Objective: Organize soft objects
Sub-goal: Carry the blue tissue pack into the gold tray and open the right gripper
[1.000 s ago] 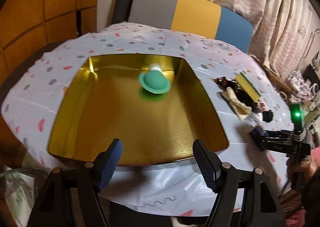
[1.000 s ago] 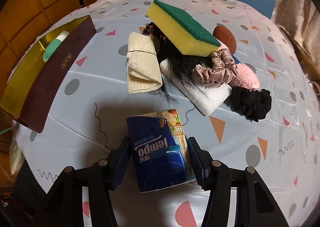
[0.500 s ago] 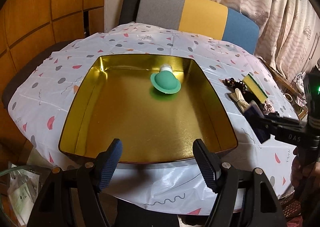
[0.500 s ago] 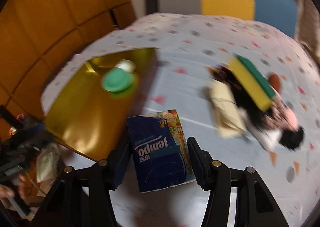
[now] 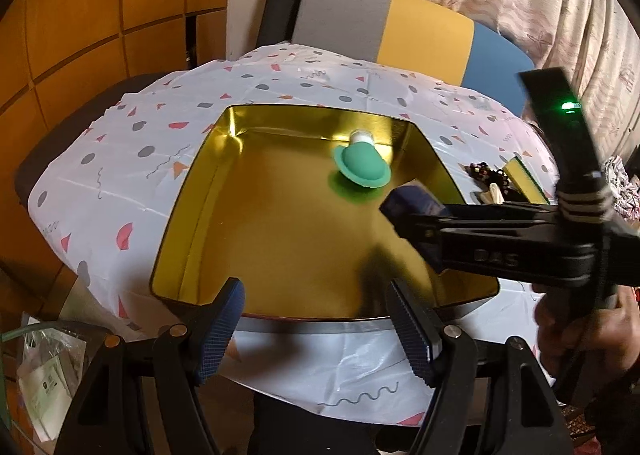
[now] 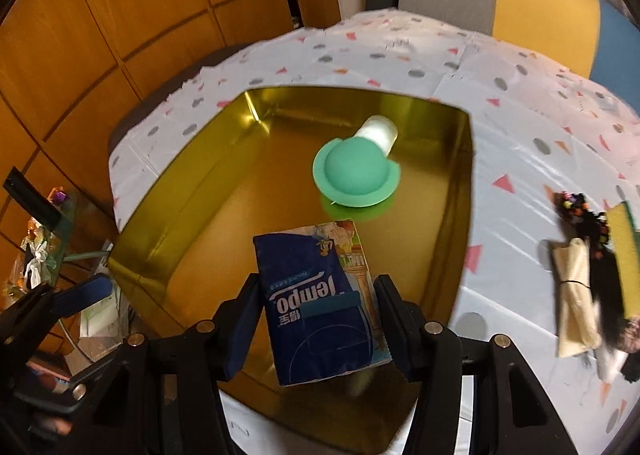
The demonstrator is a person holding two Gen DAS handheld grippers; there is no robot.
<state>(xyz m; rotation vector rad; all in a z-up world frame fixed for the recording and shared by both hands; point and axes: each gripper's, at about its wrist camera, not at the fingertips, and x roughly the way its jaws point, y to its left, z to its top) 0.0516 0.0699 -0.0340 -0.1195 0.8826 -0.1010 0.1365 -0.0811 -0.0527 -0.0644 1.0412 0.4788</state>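
Right gripper [image 6: 312, 329] jaws opening, blue Tempo tissue pack [image 6: 320, 303] between the pads, hanging over the near part of the gold metal tray [image 6: 168, 191]. Left gripper [image 5: 316, 325] spread wide, empty, at the tray's near rim. Further in: green silicone dome-shaped brush [image 6: 354, 171]. Sponge [image 6: 626, 255], cloth [image 6: 574, 295] off right on the tablecloth [image 6: 520, 143]

A tray [image 6: 168, 191] is set on the table [image 6: 500, 159], toward its left edge, and a plunger-shaped toy [image 6: 354, 171] is lain inside near the tray's far wall. A tissue pack [image 6: 320, 307] is held above the tray's near part. A sponge [image 6: 626, 255], a folded cloth [image 6: 574, 299] and hair ties [image 6: 576, 207] are piled near the table's right edge.
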